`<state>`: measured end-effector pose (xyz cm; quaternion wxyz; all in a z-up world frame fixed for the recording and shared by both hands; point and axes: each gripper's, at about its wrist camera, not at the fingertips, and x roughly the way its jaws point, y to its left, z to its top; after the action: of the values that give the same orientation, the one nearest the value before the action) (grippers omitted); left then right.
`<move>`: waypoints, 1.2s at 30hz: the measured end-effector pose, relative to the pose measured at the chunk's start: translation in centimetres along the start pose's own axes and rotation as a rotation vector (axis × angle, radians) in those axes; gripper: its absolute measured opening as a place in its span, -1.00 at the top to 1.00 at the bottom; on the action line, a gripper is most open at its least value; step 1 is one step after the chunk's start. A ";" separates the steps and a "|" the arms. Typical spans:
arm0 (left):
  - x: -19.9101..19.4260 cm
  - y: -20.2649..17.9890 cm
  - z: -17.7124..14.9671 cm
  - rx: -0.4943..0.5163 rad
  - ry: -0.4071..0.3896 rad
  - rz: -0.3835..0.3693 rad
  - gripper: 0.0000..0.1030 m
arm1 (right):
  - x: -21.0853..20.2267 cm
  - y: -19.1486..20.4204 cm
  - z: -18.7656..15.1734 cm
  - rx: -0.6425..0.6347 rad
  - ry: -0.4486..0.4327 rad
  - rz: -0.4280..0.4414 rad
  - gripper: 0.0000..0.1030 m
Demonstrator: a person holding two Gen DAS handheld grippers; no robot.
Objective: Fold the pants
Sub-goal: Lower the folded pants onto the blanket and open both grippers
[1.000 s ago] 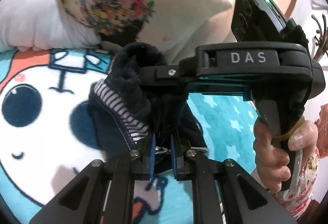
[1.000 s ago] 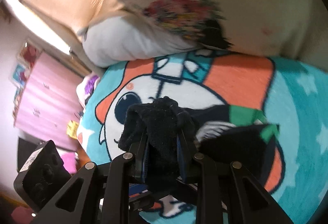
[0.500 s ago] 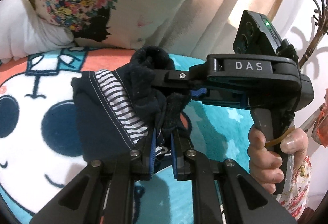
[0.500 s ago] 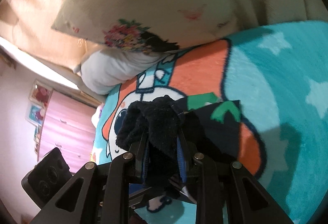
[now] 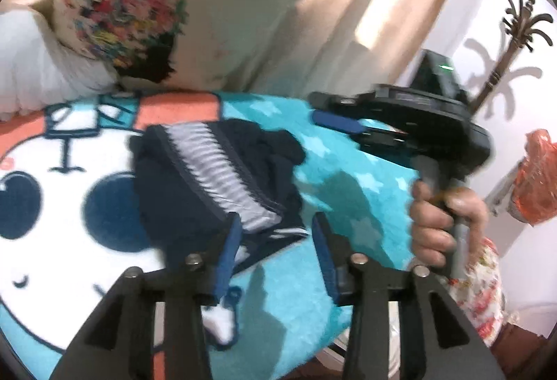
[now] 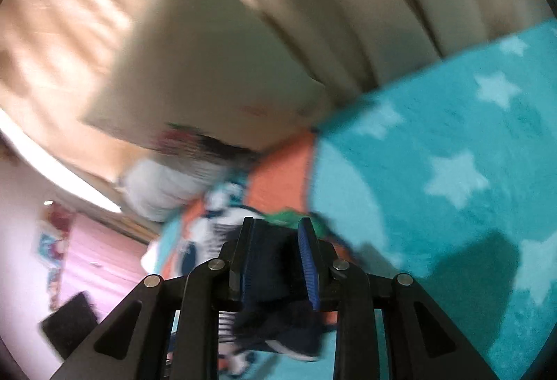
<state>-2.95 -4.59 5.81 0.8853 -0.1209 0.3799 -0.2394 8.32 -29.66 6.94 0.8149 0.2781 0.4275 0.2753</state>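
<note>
- The left hand-held gripper point(image 5: 275, 249) is opening, its blue pads point(image 5: 228, 253) apart and pressing on nothing.
- The pants point(image 5: 216, 185), dark navy with a striped lining showing, lie in a folded bundle on the blanket point(image 5: 348, 199) just ahead of that gripper, their near edge between its fingers.
- The right hand-held gripper point(image 5: 334, 124) hangs beyond and right of the bundle, gripped by a hand point(image 5: 442, 223).
- Its jaws stand narrow and are opening slightly; its own blurred view shows dark fabric between them, though whether the pads press it cannot be told.
</note>
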 end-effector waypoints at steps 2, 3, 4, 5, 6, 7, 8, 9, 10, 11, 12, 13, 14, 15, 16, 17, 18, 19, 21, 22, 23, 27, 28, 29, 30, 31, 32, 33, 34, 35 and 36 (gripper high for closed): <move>0.5 1.6 0.2 -0.060 0.011 0.038 0.19 | 0.2 1.5 -0.6 -0.020 0.006 0.082 0.46; 0.7 2.2 0.1 -0.086 0.019 0.047 0.19 | 0.7 1.8 -0.9 -0.020 0.020 0.118 0.45; 1.0 2.8 0.0 -0.109 0.026 0.059 0.19 | 1.1 2.0 -1.3 -0.019 0.036 0.144 0.45; 1.4 3.5 -0.2 -0.126 0.037 0.083 0.19 | 1.8 2.0 -1.7 -0.015 0.060 0.162 0.45; 1.6 3.8 -0.3 -0.133 0.047 0.101 0.19 | 2.6 2.0 -2.2 -0.010 0.075 0.148 0.44; 1.9 4.1 -0.4 -0.138 0.059 0.118 0.18 | 3.4 1.8 -2.7 -0.005 0.087 0.113 0.44; 2.3 4.4 -0.6 -0.145 0.073 0.131 0.18 | 4.4 1.2 -3.2 0.006 0.101 0.069 0.44; 2.7 4.7 -0.8 -0.151 0.088 0.136 0.14 | 5.2 0.6 -3.5 0.020 0.113 0.041 0.43; 3.0 4.9 -1.0 -0.153 0.102 0.134 0.12 | 5.6 -0.1 -3.9 0.038 0.121 0.011 0.43; 3.1 5.0 -1.2 -0.154 0.109 0.130 0.08 | 6.0 -0.8 -4.4 0.060 0.122 -0.012 0.43; 3.2 5.0 -1.2 -0.155 0.114 0.125 0.08 | 6.1 -1.3 -4.7 0.076 0.120 -0.015 0.43; 3.2 5.0 -1.1 -0.159 0.119 0.114 0.08 | 6.0 -1.9 -5.1 0.092 0.112 -0.011 0.43; 3.1 5.0 -0.9 -0.161 0.119 0.102 0.08 | 5.9 -2.1 -5.5 0.100 0.100 -0.009 0.43; 2.6 4.9 -0.5 -0.161 0.105 0.083 0.08 | 5.8 -2.1 -5.7 0.098 0.092 -0.013 0.43; 2.2 4.9 0.0 -0.156 0.085 0.074 0.08 | 5.7 -1.9 -5.9 0.086 0.087 -0.025 0.43; 1.7 4.7 0.7 -0.146 0.062 0.075 0.08 | 5.7 -1.7 -6.1 0.067 0.081 -0.044 0.43; 1.2 4.4 1.4 -0.136 0.038 0.081 0.08 | 5.7 -1.4 -6.1 0.049 0.069 -0.056 0.43; 1.0 4.3 2.1 -0.134 0.024 0.087 0.06 | 5.8 -0.9 -6.3 0.025 0.061 -0.076 0.43; 1.3 4.5 3.9 -0.134 0.003 0.098 0.05 | 6.1 -0.2 -6.7 -0.025 0.044 -0.117 0.43; 1.9 4.6 4.6 -0.127 -0.001 0.111 0.05 | 6.0 0.0 -6.8 -0.043 0.034 -0.132 0.43; 2.8 4.9 5.6 -0.128 0.001 0.137 0.05 | 6.1 0.3 -7.0 -0.061 0.024 -0.149 0.43; 6.4 6.2 7.2 -0.139 0.064 0.206 0.05 | 6.0 1.0 -7.3 -0.102 0.014 -0.192 0.42; 7.6 6.6 7.3 -0.139 0.094 0.231 0.05 | 5.9 0.9 -7.3 -0.105 0.013 -0.194 0.42; 8.6 6.9 7.1 -0.137 0.124 0.246 0.05 | 5.9 0.9 -7.3 -0.105 0.012 -0.193 0.42; 9.5 7.2 6.8 -0.134 0.152 0.260 0.04 | 5.9 0.8 -7.3 -0.105 0.011 -0.191 0.42; 10.1 7.6 6.4 -0.135 0.175 0.268 0.03 | 6.0 0.8 -7.3 -0.105 0.009 -0.191 0.42; 10.4 8.0 6.2 -0.147 0.181 0.263 0.00 | 6.0 0.8 -7.3 -0.107 0.007 -0.189 0.42; 10.2 8.3 6.0 -0.162 0.174 0.247 0.00 | 6.0 0.7 -7.3 -0.110 0.005 -0.189 0.42; 9.9 8.5 6.0 -0.174 0.169 0.232 0.00 | 6.0 0.8 -7.3 -0.114 0.002 -0.191 0.42; 9.5 8.7 6.0 -0.188 0.164 0.218 0.00 | 6.0 0.8 -7.3 -0.118 -0.001 -0.195 0.42; 8.8 8.8 5.9 -0.202 0.152 0.203 0.00 | 6.0 0.9 -7.3 -0.122 -0.004 -0.198 0.41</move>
<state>9.55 -1.35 0.96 0.8569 -0.1520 0.4782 -0.1176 4.83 -23.28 0.78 0.8544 0.1847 0.4339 0.2183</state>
